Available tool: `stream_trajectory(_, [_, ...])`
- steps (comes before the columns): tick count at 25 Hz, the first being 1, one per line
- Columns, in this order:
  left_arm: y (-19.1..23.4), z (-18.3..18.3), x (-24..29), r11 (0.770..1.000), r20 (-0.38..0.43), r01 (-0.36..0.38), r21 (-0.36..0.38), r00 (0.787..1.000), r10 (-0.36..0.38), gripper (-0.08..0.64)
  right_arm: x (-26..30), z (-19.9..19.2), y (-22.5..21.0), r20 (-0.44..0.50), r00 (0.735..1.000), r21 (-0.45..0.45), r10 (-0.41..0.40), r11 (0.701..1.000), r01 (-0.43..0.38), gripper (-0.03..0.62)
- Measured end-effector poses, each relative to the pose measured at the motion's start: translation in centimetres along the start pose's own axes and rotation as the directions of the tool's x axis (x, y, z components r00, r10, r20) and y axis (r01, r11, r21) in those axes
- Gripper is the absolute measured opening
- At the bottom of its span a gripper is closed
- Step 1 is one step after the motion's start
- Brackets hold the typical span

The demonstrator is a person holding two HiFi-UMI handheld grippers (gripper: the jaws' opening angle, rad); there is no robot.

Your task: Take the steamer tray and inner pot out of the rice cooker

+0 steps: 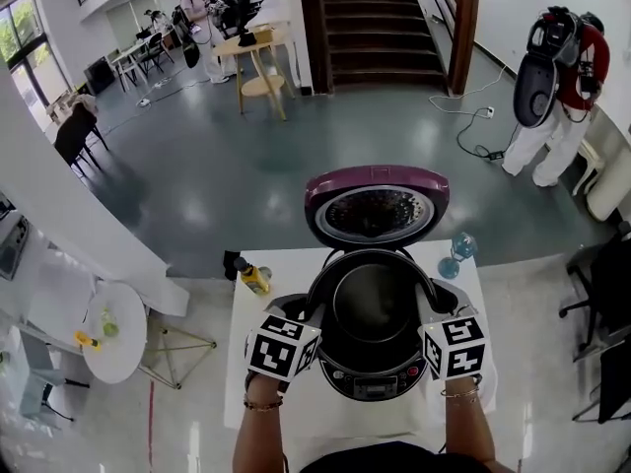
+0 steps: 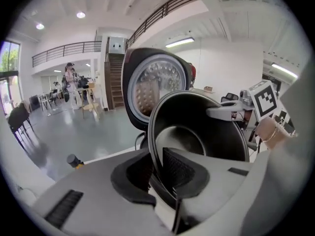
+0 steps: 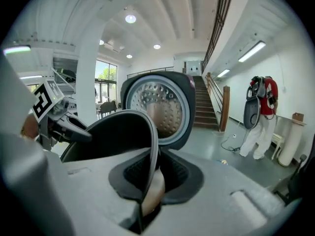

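hands: person's forearms at the bottom of the head view, one claw in each
left claw [image 1: 312, 313]: closed on the near-left rim of the inner pot [image 1: 373, 302]; in its own view [image 2: 160, 175] the pads pinch the thin dark wall between them
right claw [image 3: 151, 175]: closed on the opposite rim, wall clamped between the pads; seen at the pot's right side from above [image 1: 435, 315]
inner pot: dark, looks empty, held by both claws at once; tilted in the left gripper view [image 2: 199, 132]; right gripper view shows its outer curve [image 3: 110, 132]
pot position: directly over the rice cooker [image 1: 380, 382]; looks raised out of the well, not set down anywhere
rice cooker: on the white table [image 1: 296, 269], control panel facing the person
lid [image 1: 377, 203]: open, standing up behind the pot, purple shell, perforated metal inner plate showing [image 2: 157, 85] [image 3: 158, 104]
steamer tray: not found in any view; nothing sits inside the pot, so probably out already, but where it went I cannot tell
table extras: yellow bottle [image 1: 252, 276] left of the cooker, blue glass [image 1: 459, 253] on the right
background: grey floor, stairs [image 1: 380, 18], a person in white [image 1: 554, 106] far right
progress: pot gripped and likely mid-lift; remaining is to carry it clear and put it on the table
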State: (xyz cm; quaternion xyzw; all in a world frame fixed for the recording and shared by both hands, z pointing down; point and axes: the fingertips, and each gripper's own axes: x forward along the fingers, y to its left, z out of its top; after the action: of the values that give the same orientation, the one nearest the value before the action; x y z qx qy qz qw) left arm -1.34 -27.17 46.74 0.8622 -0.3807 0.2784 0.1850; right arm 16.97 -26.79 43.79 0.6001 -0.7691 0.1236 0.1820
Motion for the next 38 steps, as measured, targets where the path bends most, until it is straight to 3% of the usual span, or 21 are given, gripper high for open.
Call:
stream_trajectory(5, [-0.4,3.0,-7.5,0.990,0.157,-0.138,0.008,0.978,0.136,0.041,-4.4,4.9,2.9,0.182,0.983,-0.030,0.041,0.999,-0.037,0.031])
stream_trajectory(10, [-0.5,4.2,-16.5,0.961,0.285,-0.277,0.015,0.922,0.261,0.037,-8.7,9.6,7.7,0.339,0.932,-0.073,0.125,0.992,-0.106,0.031])
stream_trajectory(13, [0.3,2.8,-20.2,0.940,0.307,-0.340,0.003,0.895,0.323,0.035,-9.6,10.2,11.1,0.372,0.912,-0.090,0.171,0.985,-0.148,0.031])
stream_trajectory(16, [1.7,0.2,-22.8,0.924,0.276,-0.382,-0.021,0.886,0.373,0.035,-9.1,9.1,14.6,0.351,0.910,-0.084,0.223,0.975,-0.206,0.031])
stream_trajectory(23, [6.3,-8.3,-25.8,0.905,0.138,-0.407,-0.121,0.896,0.422,0.035,-6.0,4.6,23.4,0.208,0.924,-0.081,0.322,0.947,-0.312,0.029])
stream_trajectory(27, [9.2,-12.5,-25.5,0.899,0.065,-0.410,-0.154,0.904,0.423,0.035,-3.1,1.4,27.0,0.121,0.932,-0.078,0.342,0.939,-0.334,0.023])
stream_trajectory(33, [12.9,-18.8,-22.9,0.916,-0.071,-0.357,-0.186,0.934,0.349,0.035,0.9,-4.8,30.6,-0.021,0.946,-0.019,0.323,0.946,-0.324,0.021])
stream_trajectory(38, [15.8,-23.2,-19.0,0.947,-0.172,-0.253,-0.196,0.960,0.221,0.037,4.1,-9.8,31.9,-0.145,0.948,0.061,0.284,0.959,-0.277,0.025])
